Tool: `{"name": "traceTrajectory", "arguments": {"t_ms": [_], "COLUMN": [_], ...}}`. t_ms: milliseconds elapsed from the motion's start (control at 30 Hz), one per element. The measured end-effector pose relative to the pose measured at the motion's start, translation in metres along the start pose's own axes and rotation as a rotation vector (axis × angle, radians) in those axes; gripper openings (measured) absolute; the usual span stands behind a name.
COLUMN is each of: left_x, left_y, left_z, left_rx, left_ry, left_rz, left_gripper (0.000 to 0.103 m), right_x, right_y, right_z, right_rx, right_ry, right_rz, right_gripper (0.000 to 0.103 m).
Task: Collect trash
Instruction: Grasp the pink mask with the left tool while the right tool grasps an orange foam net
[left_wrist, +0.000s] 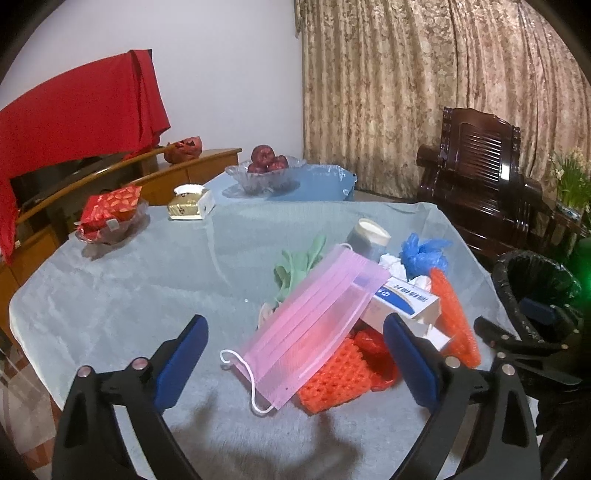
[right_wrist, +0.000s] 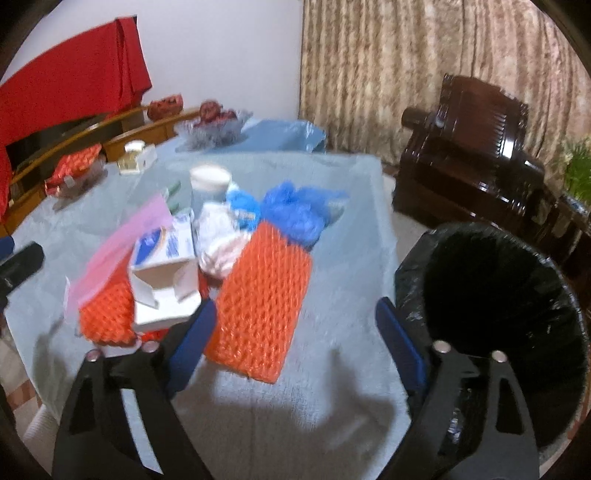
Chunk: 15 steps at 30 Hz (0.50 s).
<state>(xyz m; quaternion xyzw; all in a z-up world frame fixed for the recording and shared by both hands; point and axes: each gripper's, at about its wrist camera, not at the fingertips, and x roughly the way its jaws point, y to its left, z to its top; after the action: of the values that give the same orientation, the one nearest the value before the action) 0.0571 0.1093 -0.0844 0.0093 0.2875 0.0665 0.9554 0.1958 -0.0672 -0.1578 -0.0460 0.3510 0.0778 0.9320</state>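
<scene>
Trash heaped for collection, nothing gripped yet.
Left gripper (left_wrist: 295, 363) and right gripper (right_wrist: 295, 339) are held spread wide; the lined bin (right_wrist: 491, 314) is kept at 3 o'clock for dropping.

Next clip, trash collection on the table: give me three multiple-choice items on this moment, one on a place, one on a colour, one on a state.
1. What does the mask lie on?
A. the trash pile
B. the bin rim
C. the fruit bowl

2. What colour is the bin liner?
A. white
B. black
C. green

3. How do the two grippers stand?
A. both shut on trash
B. left shut, right open
C. both open and empty

Answers:
1 A: it lies over the orange foam net and white box.
2 B: black plastic folds over the rim.
3 C: the left gripper and right gripper show wide gaps with nothing between.
</scene>
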Motion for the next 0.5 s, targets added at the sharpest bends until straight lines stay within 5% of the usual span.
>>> {"name": "traceTrajectory", "arguments": {"t_ms": [233,500], "left_x": [0.022,0.036], "left_y": [-0.002,0.001], "left_z": [-0.006,-0.005], "left_rx": [0.015,0.034], "left_ry": [0.035,0.045], "left_rz": [-0.005,0.004], "left_gripper": [0.094,0.094], "right_x": [0.03,0.047], "right_y": [0.005,0.013], "right_z": [-0.007,-0.01], "right_rx": [-0.032,-0.064], "right_ry": [0.079,0.156], "right_rz": [0.007,0.127], "right_gripper": [0.079,0.042]}}
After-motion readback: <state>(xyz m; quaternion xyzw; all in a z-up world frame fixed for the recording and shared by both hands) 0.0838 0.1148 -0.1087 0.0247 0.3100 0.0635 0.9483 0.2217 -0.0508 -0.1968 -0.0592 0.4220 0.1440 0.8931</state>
